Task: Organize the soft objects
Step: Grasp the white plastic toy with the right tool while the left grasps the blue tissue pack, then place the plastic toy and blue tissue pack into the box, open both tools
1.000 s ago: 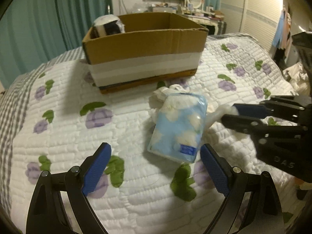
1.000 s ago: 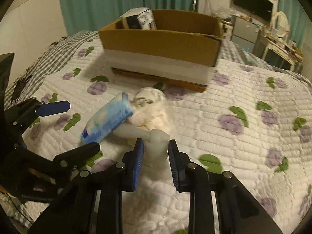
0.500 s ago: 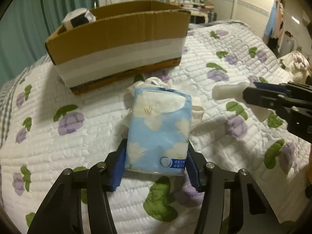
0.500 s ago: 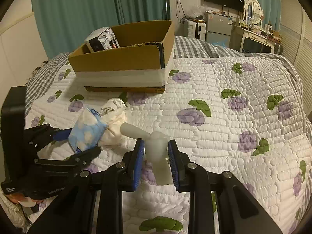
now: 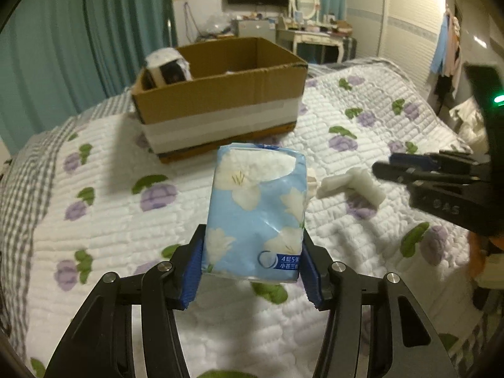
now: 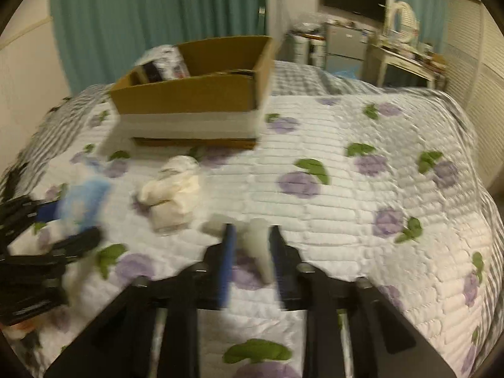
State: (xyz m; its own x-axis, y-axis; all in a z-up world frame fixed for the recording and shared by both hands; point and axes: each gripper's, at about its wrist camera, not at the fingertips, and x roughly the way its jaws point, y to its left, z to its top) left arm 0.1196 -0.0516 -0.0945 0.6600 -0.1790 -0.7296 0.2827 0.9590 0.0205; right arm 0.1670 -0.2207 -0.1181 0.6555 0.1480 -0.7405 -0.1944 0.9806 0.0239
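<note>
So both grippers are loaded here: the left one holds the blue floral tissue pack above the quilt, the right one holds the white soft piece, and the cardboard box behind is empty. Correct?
Not quite: the cardboard box is not empty. The left wrist view shows a black-and-white item in its back left corner. The rest stands: the left gripper holds the tissue pack, and the right gripper holds the white soft piece.

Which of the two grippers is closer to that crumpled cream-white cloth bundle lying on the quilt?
Left. The left gripper, clamping the blue floral tissue pack, hangs beside the crumpled cream-white cloth bundle; the right gripper is slightly farther away.
</note>
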